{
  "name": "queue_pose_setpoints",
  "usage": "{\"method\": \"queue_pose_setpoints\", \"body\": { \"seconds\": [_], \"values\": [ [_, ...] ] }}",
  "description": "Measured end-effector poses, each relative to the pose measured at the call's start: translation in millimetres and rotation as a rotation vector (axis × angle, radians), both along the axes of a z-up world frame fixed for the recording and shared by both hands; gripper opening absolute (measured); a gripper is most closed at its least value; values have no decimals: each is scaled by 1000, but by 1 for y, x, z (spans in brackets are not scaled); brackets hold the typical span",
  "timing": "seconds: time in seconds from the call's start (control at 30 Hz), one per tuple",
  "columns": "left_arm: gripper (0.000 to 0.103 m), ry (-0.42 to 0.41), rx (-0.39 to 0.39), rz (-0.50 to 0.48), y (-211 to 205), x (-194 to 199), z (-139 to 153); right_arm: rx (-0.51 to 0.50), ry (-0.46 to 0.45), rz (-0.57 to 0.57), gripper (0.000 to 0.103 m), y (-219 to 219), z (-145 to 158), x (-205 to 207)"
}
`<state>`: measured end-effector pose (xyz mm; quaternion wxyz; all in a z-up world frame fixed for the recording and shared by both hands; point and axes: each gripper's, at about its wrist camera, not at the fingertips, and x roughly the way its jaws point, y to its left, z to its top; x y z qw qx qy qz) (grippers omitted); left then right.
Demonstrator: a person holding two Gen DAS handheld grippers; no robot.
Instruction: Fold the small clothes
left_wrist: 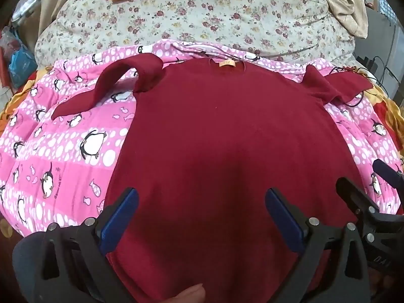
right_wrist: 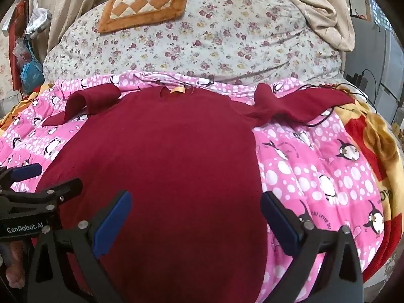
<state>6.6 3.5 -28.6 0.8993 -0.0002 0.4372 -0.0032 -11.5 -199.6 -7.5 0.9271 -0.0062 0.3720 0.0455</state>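
Observation:
A small dark red long-sleeved top (left_wrist: 222,131) lies spread flat on a pink penguin blanket (left_wrist: 75,139), neck label away from me. It also shows in the right wrist view (right_wrist: 161,151). Its left sleeve (left_wrist: 101,88) is bent and its right sleeve (right_wrist: 303,103) is crumpled outward. My left gripper (left_wrist: 202,202) is open and empty over the top's lower left part. My right gripper (right_wrist: 197,207) is open and empty over the lower right part, above the top's right edge. Each gripper shows at the edge of the other's view.
The pink blanket (right_wrist: 315,166) lies on a bed with a floral quilt (right_wrist: 202,40) behind and an orange checkered cushion (right_wrist: 144,2) further back. A black cable (right_wrist: 335,103) runs by the right sleeve. A red-yellow blanket (right_wrist: 373,136) lies at the right.

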Motion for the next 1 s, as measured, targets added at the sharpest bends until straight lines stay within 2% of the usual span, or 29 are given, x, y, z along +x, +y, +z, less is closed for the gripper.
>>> {"method": "queue_pose_setpoints", "body": {
  "seconds": [1.0],
  "values": [
    [83,34,-13,-19,-3,1,-14,0,22,-35,102,-2,-8,6]
  ]
}}
